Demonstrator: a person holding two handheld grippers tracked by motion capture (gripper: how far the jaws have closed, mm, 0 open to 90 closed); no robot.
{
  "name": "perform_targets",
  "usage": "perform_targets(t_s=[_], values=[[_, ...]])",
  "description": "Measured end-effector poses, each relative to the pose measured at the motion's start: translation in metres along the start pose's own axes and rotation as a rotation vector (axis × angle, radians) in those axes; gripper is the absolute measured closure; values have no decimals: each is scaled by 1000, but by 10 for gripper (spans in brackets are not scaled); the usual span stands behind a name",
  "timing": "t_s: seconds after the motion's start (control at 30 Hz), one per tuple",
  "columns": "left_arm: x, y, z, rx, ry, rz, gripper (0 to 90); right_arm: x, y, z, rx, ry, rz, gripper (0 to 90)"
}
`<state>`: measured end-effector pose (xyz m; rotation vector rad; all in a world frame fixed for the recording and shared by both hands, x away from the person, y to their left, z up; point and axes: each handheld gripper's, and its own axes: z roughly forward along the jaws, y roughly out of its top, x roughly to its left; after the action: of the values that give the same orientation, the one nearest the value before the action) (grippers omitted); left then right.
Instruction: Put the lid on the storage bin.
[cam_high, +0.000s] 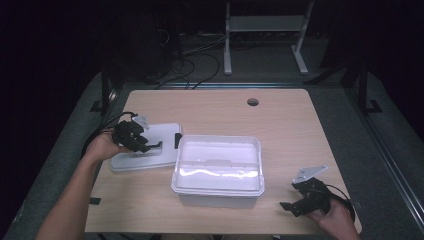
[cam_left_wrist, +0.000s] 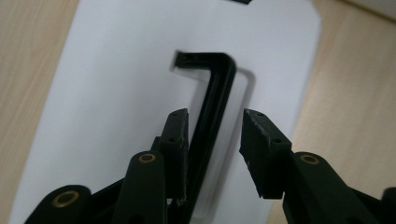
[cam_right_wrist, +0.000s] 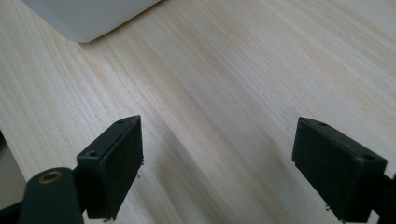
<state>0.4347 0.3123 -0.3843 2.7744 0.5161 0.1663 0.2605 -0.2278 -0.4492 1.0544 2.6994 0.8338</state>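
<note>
down at the near right corner of the table (cam_high: 280, 107), right gripper (cam_high: 295, 200) resting in the hand, jaws spread wide over bare wood, nothing between them. just left of it, white box (cam_high: 218, 170), open on top, sitting mid-table. further left, touching that box, flat white lid (cam_high: 160, 137) lying on the wood. over the lid, left gripper (cam_left_wrist: 215, 140), jaws partly apart, straddling the lid's black handle (cam_left_wrist: 217, 88), one pad against it, the other clear, no squeeze.
</note>
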Motion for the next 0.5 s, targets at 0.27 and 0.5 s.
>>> perform_targets(t_s=[0.27,0.5], values=[[2,0,10,72,48,15,633,0,-1,0,1,2,-4,159],[1,5,2,94,67,44,797,0,-2,1,2,3,-2,158]])
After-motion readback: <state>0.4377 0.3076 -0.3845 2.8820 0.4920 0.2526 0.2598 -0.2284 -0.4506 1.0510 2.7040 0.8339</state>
